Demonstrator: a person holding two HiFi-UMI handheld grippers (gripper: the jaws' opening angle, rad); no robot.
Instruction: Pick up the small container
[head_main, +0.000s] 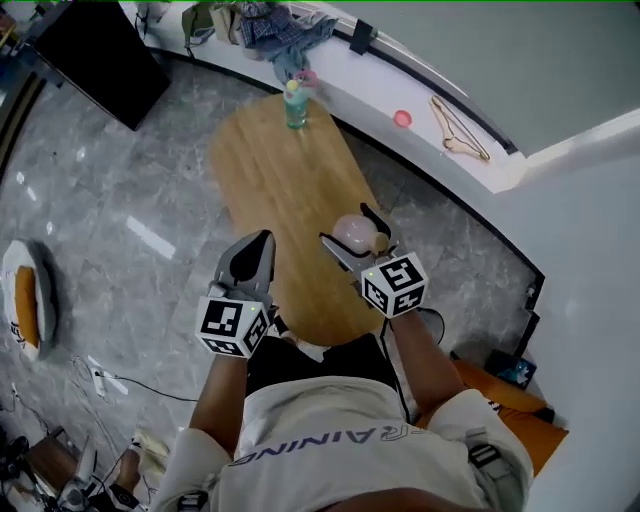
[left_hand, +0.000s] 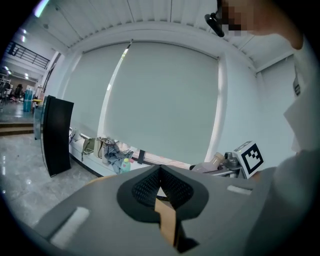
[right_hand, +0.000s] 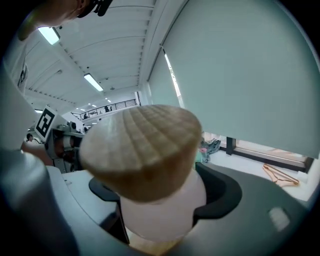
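The small container is a pale pink jar with a ribbed wooden lid. It hangs tilted above the near end of the oval wooden table, with my right gripper shut on it. In the right gripper view the jar body fills the space between the black pads. My left gripper hovers to the left of it over the table's edge, jaws shut together with nothing in them. From the left gripper view the held jar shows at the right.
A green bottle stands at the table's far end. Beyond it runs a white ledge with clothes, a pink lid and a hanger. A black panel stands at the back left. Cables lie on the floor.
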